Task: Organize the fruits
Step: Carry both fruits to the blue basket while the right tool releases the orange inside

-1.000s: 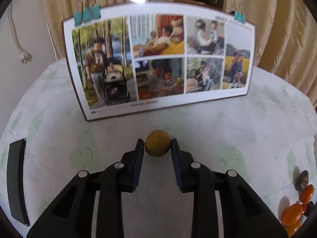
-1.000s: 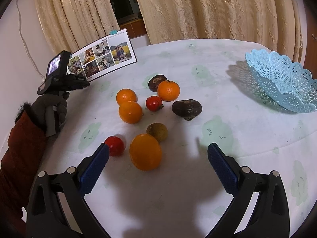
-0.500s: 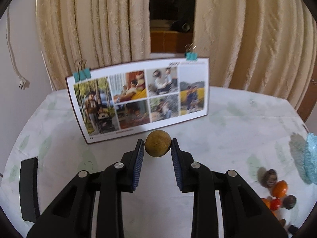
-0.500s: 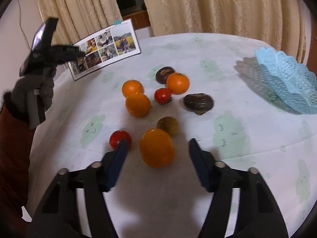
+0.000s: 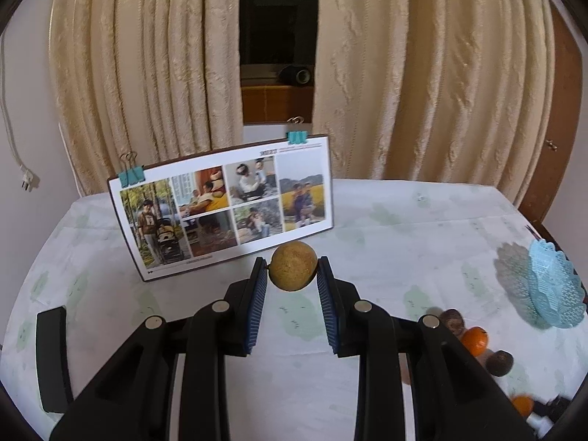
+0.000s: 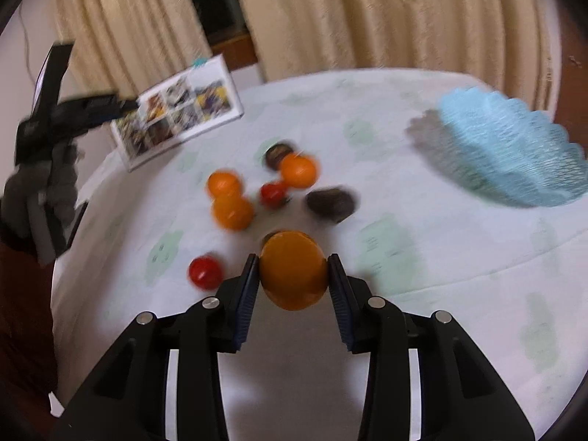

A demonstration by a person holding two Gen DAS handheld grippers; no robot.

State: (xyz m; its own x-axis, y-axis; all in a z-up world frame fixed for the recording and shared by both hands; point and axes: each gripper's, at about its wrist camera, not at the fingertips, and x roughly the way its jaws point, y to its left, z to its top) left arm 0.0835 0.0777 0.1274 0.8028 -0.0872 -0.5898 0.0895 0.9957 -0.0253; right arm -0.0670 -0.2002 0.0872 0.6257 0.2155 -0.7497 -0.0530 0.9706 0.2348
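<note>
A large orange (image 6: 293, 272) is clamped between the blue pads of the right gripper (image 6: 293, 275). Beyond it, 3 smaller oranges (image 6: 231, 211), 2 red fruits (image 6: 204, 272) and 2 dark fruits (image 6: 329, 204) are scattered on the white tablecloth (image 6: 459, 257). A pale blue lace basket (image 6: 514, 161) is seen at the right, a photo board (image 6: 180, 114) at the back left. The view is blurred.

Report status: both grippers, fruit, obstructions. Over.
Left gripper shut on brown round fruit, held above the table. Right gripper shut on large orange. Blue basket right, nothing in between.
</note>
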